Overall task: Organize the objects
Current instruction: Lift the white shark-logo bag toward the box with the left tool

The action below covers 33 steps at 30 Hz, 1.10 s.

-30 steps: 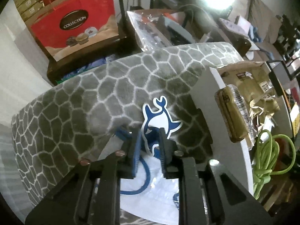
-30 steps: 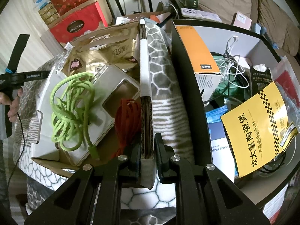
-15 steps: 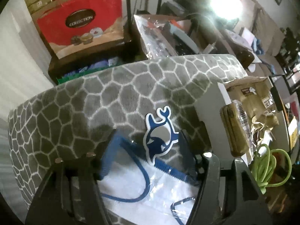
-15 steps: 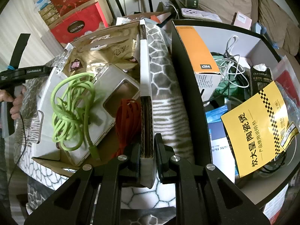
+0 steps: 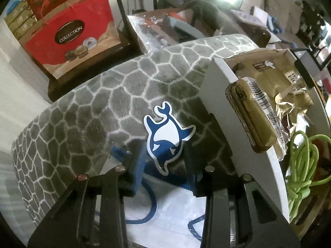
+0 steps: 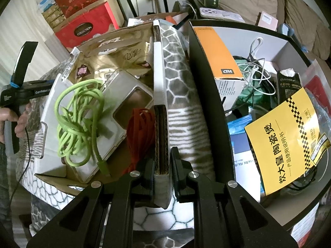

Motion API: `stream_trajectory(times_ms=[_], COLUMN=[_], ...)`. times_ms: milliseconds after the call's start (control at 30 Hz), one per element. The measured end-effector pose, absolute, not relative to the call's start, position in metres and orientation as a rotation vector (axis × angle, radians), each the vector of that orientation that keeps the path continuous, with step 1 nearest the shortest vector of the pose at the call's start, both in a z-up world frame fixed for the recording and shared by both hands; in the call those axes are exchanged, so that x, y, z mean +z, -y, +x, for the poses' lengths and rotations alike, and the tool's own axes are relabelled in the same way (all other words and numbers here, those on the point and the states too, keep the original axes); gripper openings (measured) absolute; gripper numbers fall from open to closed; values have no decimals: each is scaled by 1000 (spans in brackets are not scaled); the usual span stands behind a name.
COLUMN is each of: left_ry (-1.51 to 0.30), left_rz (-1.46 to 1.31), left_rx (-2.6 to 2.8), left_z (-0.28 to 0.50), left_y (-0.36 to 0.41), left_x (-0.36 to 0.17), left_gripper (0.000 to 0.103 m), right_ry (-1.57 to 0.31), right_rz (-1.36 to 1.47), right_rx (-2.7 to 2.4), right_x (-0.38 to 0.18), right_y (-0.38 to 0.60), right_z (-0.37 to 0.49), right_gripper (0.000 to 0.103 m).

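Note:
In the left wrist view a blue and white whale-shaped tag [image 5: 165,132] stands on a white bag [image 5: 165,212] with a blue cord [image 5: 152,202], on the grey patterned blanket [image 5: 93,95]. My left gripper [image 5: 163,154] straddles the whale's lower end. Its jaws are closing, and the pads do not touch the tag. My right gripper [image 6: 162,165] is shut on the near end of the right wall of the white cardboard box [image 6: 159,72]. A green cord [image 6: 78,111], a red cord [image 6: 140,128], a clear phone case [image 6: 124,95] and golden pouches [image 6: 115,53] lie in that box.
A black bin [image 6: 206,82] right of the box holds an orange carton [image 6: 217,51], white cables [image 6: 258,70] and a yellow leaflet [image 6: 289,136]. A red gift bag [image 5: 70,35] stands behind the blanket. A hand [image 6: 20,122] grips the left tool's handle at far left.
The left jaws were shut on the whale tag's lower end, then sprang wide, and now stand narrower around it. The left gripper shifted slightly. The right gripper and box have not moved.

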<state>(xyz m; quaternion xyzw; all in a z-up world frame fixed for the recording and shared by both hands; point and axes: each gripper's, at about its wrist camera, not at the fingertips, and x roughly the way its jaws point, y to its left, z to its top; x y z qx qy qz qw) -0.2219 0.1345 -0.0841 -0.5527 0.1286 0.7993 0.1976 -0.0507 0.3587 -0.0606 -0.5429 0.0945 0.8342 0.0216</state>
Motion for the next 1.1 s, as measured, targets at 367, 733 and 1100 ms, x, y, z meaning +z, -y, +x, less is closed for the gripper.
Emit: stream_trajectory(times_ms=[367, 733, 1100], left_ry=[-196, -212, -269], left_rz=[-1448, -1285, -1401], left_rx=[2306, 2209, 2168], left_z=[-215, -186, -204], left_y=[-109, -173, -224], left_x=[-38, 14, -19], left_gripper=[33, 33, 34], right_ry=[-290, -291, -303], right_rz=[-1682, -1682, -1684], right_rx=[2587, 2588, 2589], right_x=[-61, -62, -62], right_y=[-358, -358, -358], right_z=[-51, -51, -50], right_gripper=[15, 15, 15])
